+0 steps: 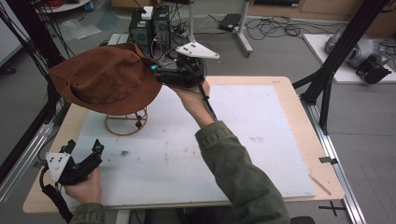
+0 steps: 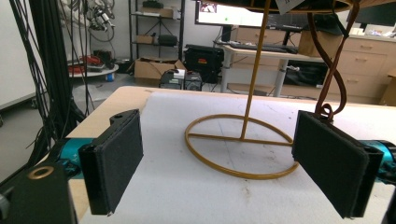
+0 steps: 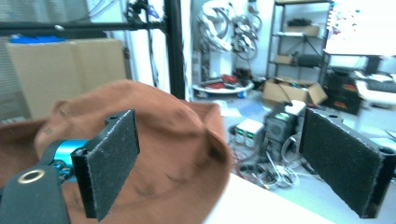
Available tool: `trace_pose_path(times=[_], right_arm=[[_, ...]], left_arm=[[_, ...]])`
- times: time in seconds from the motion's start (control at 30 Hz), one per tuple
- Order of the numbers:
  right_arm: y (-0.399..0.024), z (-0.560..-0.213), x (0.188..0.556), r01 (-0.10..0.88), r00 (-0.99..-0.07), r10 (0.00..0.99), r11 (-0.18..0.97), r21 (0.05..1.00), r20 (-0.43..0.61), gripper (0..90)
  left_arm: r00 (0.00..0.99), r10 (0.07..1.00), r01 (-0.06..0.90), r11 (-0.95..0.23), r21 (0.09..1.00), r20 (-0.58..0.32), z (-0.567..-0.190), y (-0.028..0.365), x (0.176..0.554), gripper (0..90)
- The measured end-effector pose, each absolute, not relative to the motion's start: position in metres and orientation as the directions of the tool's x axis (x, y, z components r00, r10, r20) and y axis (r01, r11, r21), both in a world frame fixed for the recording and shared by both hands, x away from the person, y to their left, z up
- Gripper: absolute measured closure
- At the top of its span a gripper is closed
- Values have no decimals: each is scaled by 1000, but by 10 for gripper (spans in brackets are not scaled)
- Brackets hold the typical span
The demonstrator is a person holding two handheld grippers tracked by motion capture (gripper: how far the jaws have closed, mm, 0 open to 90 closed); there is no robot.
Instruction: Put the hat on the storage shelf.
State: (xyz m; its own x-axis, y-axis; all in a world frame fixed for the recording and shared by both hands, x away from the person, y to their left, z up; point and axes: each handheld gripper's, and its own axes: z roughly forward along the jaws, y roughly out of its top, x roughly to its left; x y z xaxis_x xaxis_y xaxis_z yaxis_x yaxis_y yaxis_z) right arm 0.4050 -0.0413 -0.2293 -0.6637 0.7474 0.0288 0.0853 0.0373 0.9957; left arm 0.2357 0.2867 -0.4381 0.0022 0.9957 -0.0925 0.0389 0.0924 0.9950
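Left gripper (image 1: 95, 148) rested low at the worktop's (image 1: 261, 140) near-left corner, fingers (image 2: 114, 161) wide apart, nothing between them. Brown hat (image 1: 105, 77) sat on the gold wire stand (image 1: 126, 123) toward the far-left; the brim hid the stand's top, only ring base and part of the stem visible. Hat cord (image 2: 334, 70) hung beside the stem. Right gripper (image 1: 156, 72) hovered at the brim's right edge, fingers (image 3: 112, 161) spread, not pressing; contact with brim unclear, view blurred.
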Motion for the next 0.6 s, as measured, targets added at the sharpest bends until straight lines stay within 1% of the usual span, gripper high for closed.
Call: trace_pose_path(times=[0.07, 0.1, 0.17, 0.27, 0.4, 0.6], right_arm=[[-59, -233, 401, 63, -643, 765, 30, 998, 18, 115], [-79, -237, 396, 68, -616, 787, 39, 997, 11, 114], [-86, -238, 394, 69, -607, 795, 38, 997, 11, 115], [-117, -242, 386, 63, -566, 824, 33, 997, 8, 114], [-154, -247, 376, 69, -515, 857, 7, 998, 29, 114], [-206, -263, 356, 74, -427, 904, -6, 997, 37, 114]], left_arm=[[2, 996, 40, 91, 995, -91, -438, 287, 236, 166], [1, 996, 38, 91, 995, -91, -437, 286, 237, 166], [3, 996, 36, 90, 995, -90, -437, 286, 237, 166], [8, 996, 37, 88, 995, -89, -437, 284, 238, 166], [18, 996, 39, 84, 996, -85, -436, 281, 240, 166], [22, 996, 41, 82, 996, -83, -436, 279, 242, 166]])
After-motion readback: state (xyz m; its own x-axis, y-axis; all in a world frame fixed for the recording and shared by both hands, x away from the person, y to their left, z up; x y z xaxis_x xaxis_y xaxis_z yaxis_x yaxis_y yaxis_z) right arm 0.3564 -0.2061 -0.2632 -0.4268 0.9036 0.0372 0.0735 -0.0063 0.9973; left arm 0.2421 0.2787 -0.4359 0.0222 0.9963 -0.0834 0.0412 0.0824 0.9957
